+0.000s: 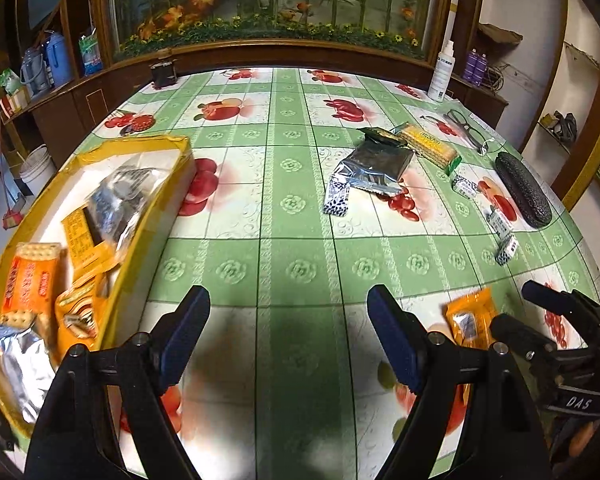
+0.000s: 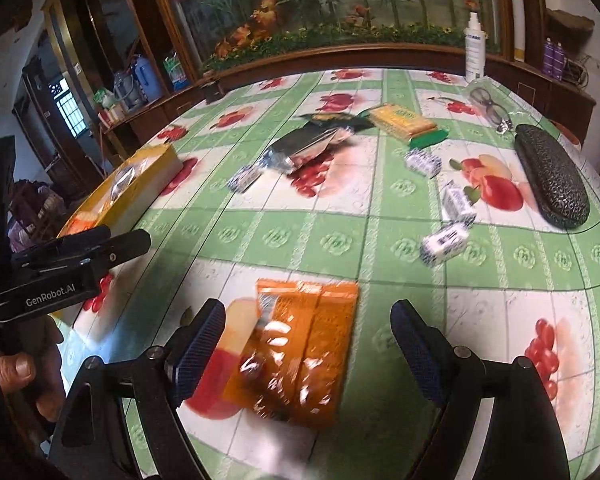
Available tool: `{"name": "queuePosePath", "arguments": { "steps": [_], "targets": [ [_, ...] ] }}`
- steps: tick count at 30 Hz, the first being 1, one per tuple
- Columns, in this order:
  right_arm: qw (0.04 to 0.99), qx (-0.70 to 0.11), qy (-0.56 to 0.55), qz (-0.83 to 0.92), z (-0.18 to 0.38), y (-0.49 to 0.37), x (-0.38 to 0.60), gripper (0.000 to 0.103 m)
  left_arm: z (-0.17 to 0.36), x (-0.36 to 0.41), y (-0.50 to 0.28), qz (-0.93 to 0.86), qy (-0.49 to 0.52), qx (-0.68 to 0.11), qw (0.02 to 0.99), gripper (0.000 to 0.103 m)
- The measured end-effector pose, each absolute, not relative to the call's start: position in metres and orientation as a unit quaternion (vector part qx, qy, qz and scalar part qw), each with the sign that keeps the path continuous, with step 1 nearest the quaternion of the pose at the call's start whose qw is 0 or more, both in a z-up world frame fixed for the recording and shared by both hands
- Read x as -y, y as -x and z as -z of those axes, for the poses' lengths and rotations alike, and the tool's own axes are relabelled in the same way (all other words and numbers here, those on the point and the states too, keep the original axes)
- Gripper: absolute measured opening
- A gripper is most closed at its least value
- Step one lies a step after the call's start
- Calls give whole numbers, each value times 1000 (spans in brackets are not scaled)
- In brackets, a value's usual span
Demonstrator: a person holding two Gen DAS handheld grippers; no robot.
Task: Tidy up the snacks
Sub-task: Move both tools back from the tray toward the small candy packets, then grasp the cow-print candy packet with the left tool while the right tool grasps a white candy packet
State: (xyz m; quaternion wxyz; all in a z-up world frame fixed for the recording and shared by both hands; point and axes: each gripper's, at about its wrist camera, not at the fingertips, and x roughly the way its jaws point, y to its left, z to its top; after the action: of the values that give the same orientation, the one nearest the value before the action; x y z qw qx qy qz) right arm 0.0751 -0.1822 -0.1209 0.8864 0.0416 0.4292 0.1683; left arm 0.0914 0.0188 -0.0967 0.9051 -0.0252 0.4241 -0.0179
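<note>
Item: orange cracker packet point(image 2: 296, 354), laid flat on the tabletop point(image 2: 380, 240), framed between the spread fingers of the right gripper point(image 2: 308, 344), not pinched. Left gripper point(image 1: 288, 332): spread wide, nothing held. Destination: yellow-edged box point(image 1: 100, 152) at left, several snacks already stowed. Step judged in hand: pickup of the packet. Next required: gripper lowered, closed across the packet, packet carried to the box.
</note>
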Motion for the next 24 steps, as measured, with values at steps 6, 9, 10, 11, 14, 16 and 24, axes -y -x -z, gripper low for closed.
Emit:
{"name": "queuePosePath", "arguments": {
  "steps": [6, 9, 10, 11, 14, 16, 24],
  "targets": [
    [900, -413, -35, -136, 116, -105, 223, 87, 103, -8, -120, 27, 16, -433, 901, 81],
    [899, -420, -49, -112, 121, -125, 251, 87, 108, -5, -135, 26, 9, -439, 898, 81],
    [899, -422, -56, -108, 122, -132, 259, 87, 109, -4, -141, 25, 8, -440, 898, 81],
    [898, -424, -63, -104, 124, -138, 267, 87, 111, -4, -147, 25, 9, -444, 896, 81],
    [896, -426, -73, -104, 126, -151, 277, 87, 118, -2, -163, 31, 13, -453, 891, 81],
    [896, -423, -67, -118, 125, -157, 273, 86, 123, -2, -172, 32, 15, -458, 888, 81],
    [885, -446, -14, -130, 137, -186, 244, 55, 132, -1, -194, 50, 37, -462, 885, 81]
  ]
}}
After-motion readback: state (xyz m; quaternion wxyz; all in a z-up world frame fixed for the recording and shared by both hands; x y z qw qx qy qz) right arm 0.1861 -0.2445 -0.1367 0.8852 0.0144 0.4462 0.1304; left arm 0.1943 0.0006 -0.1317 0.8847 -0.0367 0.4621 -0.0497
